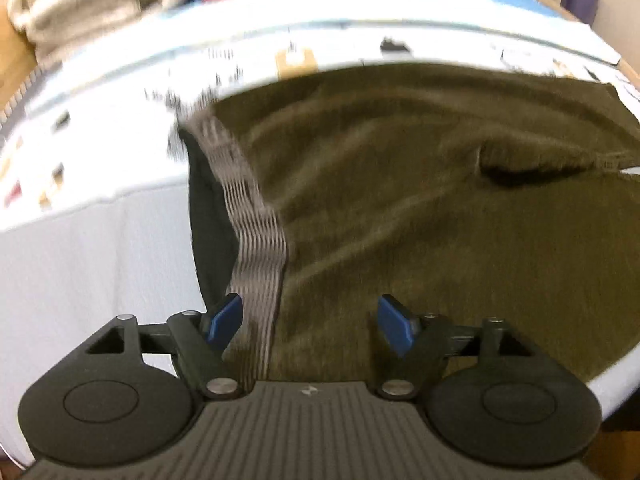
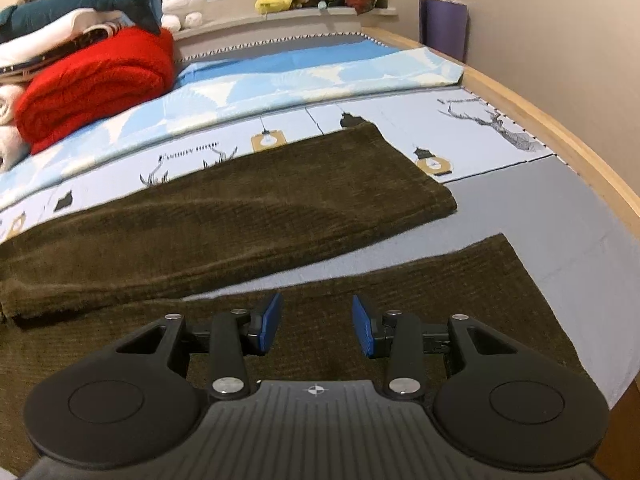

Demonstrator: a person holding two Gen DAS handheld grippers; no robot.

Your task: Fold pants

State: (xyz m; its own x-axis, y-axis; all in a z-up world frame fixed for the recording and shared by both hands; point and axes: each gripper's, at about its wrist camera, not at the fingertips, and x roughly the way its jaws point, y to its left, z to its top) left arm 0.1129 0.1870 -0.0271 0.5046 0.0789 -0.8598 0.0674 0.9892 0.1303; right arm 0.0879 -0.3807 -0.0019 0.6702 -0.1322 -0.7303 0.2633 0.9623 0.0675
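pants [image 2: 224, 216] flat on bed [image 2: 520, 216] (unfolded)

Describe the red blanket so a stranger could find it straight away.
Start at the bed with the wooden rim and look to its far left, below the windowsill. The red blanket lies folded there in a thick roll, under a stack of white bedding. It is the only bright red, fuzzy thing on the bed; the pants are olive brown.

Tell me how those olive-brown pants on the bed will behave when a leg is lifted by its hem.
The pants look like soft, thick corduroy-like cloth, so a lifted leg would probably droop and trail. The ribbed pile may grip the bed sheet and drag rather than slide. The waistband seems elastic, so it may bunch when pulled.
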